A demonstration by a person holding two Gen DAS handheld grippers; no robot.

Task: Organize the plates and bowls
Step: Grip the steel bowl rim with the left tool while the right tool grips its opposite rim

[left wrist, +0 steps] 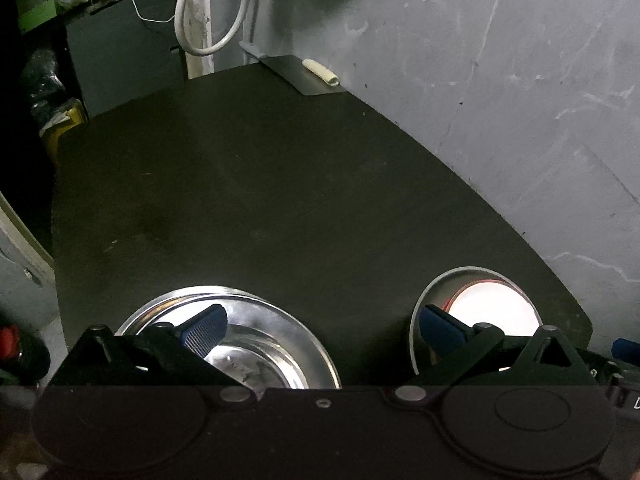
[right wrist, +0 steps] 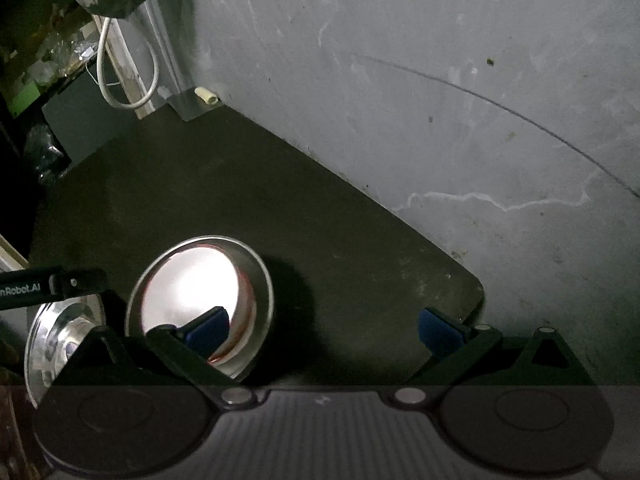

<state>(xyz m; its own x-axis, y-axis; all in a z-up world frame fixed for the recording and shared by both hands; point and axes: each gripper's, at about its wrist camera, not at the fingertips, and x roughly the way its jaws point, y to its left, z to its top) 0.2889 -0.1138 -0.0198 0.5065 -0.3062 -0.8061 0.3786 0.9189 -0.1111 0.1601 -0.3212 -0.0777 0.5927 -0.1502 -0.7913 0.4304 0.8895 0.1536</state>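
Spreading darkly under both views, the table (left wrist: 280, 200) carries a steel plate (left wrist: 280, 332) and, well apart to its right, a bowl (right wrist: 256, 276). Left tongs (left wrist: 322, 326) and right tongs (right wrist: 324, 326) gape wide, empty.

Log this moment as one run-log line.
left gripper: open, empty | right gripper: open, empty | steel plate and bowl: apart on table | nothing grasped

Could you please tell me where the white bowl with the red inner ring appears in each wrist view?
Left wrist: white bowl at lower right, behind the right finger.
Right wrist: lower left, behind the left finger.
Shared landmark: looped white cable at upper left.
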